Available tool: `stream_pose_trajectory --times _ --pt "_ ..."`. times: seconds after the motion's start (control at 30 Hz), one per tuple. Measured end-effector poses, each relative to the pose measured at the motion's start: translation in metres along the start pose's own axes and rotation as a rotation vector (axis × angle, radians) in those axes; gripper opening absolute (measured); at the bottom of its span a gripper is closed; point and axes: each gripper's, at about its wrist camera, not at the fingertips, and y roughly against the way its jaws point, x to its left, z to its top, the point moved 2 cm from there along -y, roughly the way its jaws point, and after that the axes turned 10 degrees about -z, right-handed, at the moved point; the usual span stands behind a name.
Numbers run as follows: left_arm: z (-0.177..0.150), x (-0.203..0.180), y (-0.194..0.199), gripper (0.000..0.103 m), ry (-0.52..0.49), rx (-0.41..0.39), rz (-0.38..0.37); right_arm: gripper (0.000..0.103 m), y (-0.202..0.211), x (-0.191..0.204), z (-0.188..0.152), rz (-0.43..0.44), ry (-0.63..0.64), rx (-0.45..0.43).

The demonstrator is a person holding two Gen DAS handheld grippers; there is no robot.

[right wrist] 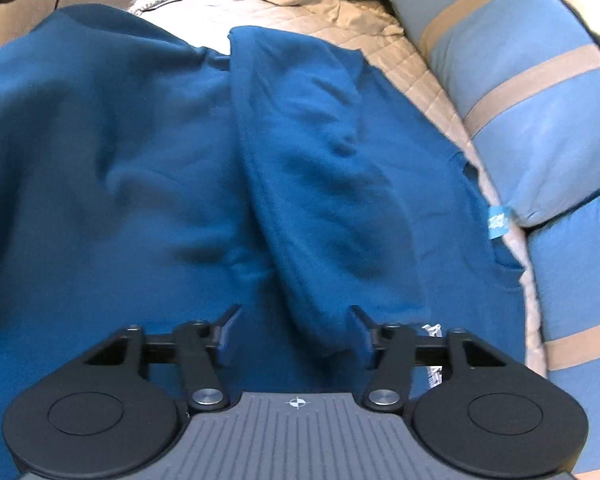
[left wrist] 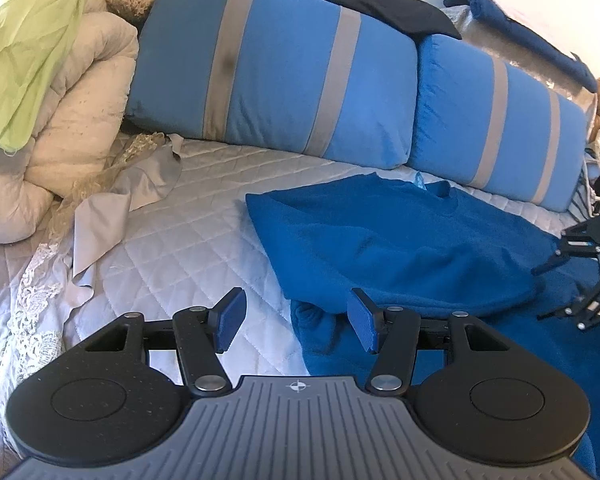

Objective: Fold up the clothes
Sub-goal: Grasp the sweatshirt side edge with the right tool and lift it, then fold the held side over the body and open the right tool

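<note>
Blue sweater (right wrist: 148,152) spread on the quilted bed (left wrist: 188,216), one side folded over.

Its near edge runs out of sight. Both the left gripper (left wrist: 296,320) and right gripper (right wrist: 296,332) hover half-spread, gripping nothing; striped pillows (left wrist: 284,72) behind.

The blue sweatshirt (right wrist: 140,152) lay spread across the quilted bed (left wrist: 188,240) — deep blue, soft fleece, rumpled. One side was folded over the body in a long ridge, and its light-blue neck tag (right wrist: 499,222) sat by the striped pillows (left wrist: 280,72).
</note>
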Motion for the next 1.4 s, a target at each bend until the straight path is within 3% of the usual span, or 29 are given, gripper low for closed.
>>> stream_pose_trajectory --times 0.23,0.33,0.4,0.47,0.57,0.87,0.97,1.13,1.2,1.27,1.4 --pt "-0.005 -0.004 -0.001 0.055 -0.029 0.021 0.017 0.053 -0.021 0.0 0.006 -0.042 0.073 0.005" --pt "-0.008 -0.001 -0.006 0.055 -0.022 0.039 0.01 0.035 -0.028 0.008 0.008 -0.057 0.14 0.012" --pt "-0.011 0.0 -0.011 0.055 -0.026 0.052 0.014 0.016 -0.031 0.013 0.009 -0.071 0.184 0.017" --pt "-0.012 0.001 -0.019 0.055 -0.041 0.071 0.017 0.01 -0.032 0.017 0.011 -0.092 0.227 0.02" --pt "-0.015 0.002 -0.036 0.055 -0.093 0.101 0.027 0.009 -0.027 0.012 0.019 -0.135 0.258 0.029" --pt "-0.018 -0.008 -0.101 0.055 -0.292 0.193 0.083 0.009 0.008 -0.057 0.071 -0.387 0.199 -0.03" --pt "-0.019 -0.008 -0.116 0.055 -0.311 0.213 0.092 0.009 0.023 -0.078 0.084 -0.469 0.172 -0.051" --pt "-0.019 -0.002 -0.113 0.054 -0.297 0.171 0.111 0.009 0.046 -0.106 0.079 -0.558 0.127 -0.041" --pt "-0.021 -0.005 -0.106 0.044 -0.321 0.145 0.12 0.009 0.046 -0.108 0.067 -0.525 0.105 -0.011" --pt "-0.024 -0.011 -0.102 0.027 -0.348 0.144 0.119 0.009 0.047 -0.11 0.054 -0.491 0.083 0.019" --pt "-0.032 -0.02 -0.105 0.018 -0.422 0.17 0.135 0.009 0.032 -0.089 0.026 -0.36 0.045 0.091"
